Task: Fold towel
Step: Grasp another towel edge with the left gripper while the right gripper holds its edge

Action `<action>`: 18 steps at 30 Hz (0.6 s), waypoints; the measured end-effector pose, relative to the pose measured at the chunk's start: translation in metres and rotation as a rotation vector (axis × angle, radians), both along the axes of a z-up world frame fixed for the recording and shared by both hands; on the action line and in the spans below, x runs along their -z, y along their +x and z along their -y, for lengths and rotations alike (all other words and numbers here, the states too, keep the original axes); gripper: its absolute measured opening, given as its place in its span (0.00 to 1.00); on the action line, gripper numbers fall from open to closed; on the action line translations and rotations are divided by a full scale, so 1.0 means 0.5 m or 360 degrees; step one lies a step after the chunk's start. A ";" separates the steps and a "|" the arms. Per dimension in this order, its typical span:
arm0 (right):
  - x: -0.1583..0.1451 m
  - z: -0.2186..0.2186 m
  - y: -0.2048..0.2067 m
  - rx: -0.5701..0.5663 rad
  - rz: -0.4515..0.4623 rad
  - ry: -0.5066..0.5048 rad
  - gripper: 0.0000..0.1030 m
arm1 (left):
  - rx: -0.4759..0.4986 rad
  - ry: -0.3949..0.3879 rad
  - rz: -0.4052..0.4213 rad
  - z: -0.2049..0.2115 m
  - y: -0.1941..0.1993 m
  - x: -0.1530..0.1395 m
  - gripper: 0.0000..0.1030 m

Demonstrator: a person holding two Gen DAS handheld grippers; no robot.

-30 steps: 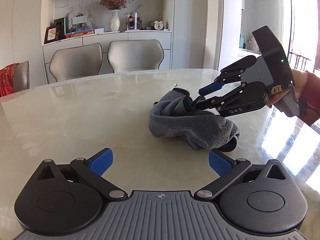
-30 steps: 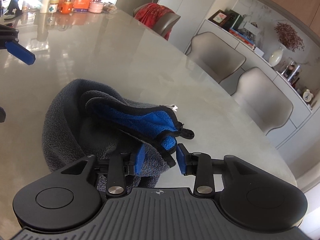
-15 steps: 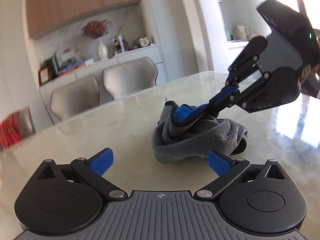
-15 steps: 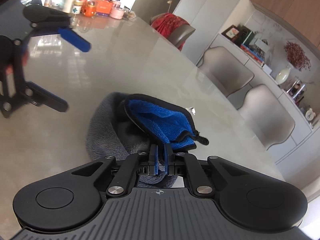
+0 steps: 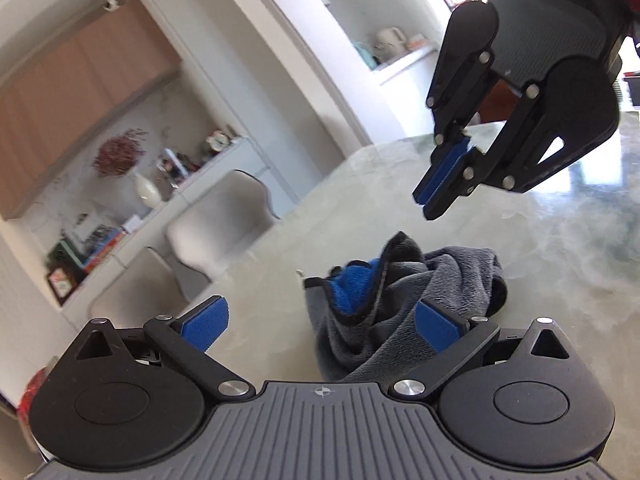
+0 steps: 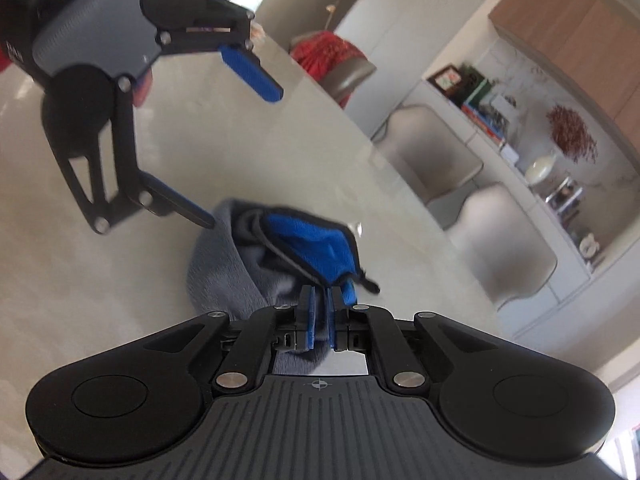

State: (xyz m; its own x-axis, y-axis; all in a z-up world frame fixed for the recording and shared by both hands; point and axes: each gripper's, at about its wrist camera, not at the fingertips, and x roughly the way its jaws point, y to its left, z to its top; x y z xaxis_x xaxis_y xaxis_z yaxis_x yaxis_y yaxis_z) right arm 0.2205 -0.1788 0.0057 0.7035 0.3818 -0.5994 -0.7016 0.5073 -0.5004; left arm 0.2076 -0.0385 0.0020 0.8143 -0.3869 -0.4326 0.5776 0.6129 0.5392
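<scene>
Right claw (image 6: 322, 304): clenched, pads together; the left view shows it raised just above the towel (image 5: 452, 280), gripping nothing.
Left claw (image 5: 320, 320): released, pads wide apart, near side of the towel.
Towel: crumpled grey heap, blue side showing, on the table (image 5: 560, 240).
Far: chairs (image 5: 220, 224).

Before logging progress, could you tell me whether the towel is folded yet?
Not folded: the towel lies bunched in a crumpled heap on the table.

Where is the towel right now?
The towel lies crumpled on the table, just ahead of the open left gripper and below the shut right gripper, which is not touching it.
</scene>
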 end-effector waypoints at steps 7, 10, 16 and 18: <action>0.018 0.007 0.072 0.0046 -0.0077 0.0062 0.29 | 0.0261 -0.0044 -0.0254 -0.014 0.076 0.012 0.99; 0.031 0.005 0.094 0.0040 -0.0095 0.0027 0.33 | 0.0283 -0.0135 -0.0548 -0.022 0.127 0.014 0.99; 0.042 0.004 0.113 -0.0001 -0.0151 0.0047 0.33 | 0.0335 0.0001 -0.0346 -0.008 0.125 0.035 0.96; 0.049 -0.001 0.117 -0.0007 -0.0171 0.0036 0.33 | 0.0413 0.0050 -0.0284 -0.001 0.119 0.042 0.96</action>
State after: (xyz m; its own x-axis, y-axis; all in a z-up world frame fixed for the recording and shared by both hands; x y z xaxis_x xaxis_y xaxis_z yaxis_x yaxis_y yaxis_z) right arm 0.2789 -0.1785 -0.0186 0.6337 0.3991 -0.6627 -0.7531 0.5141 -0.4106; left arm 0.2672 -0.0378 -0.0191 0.6001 -0.5562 -0.5750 0.8000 0.4172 0.4313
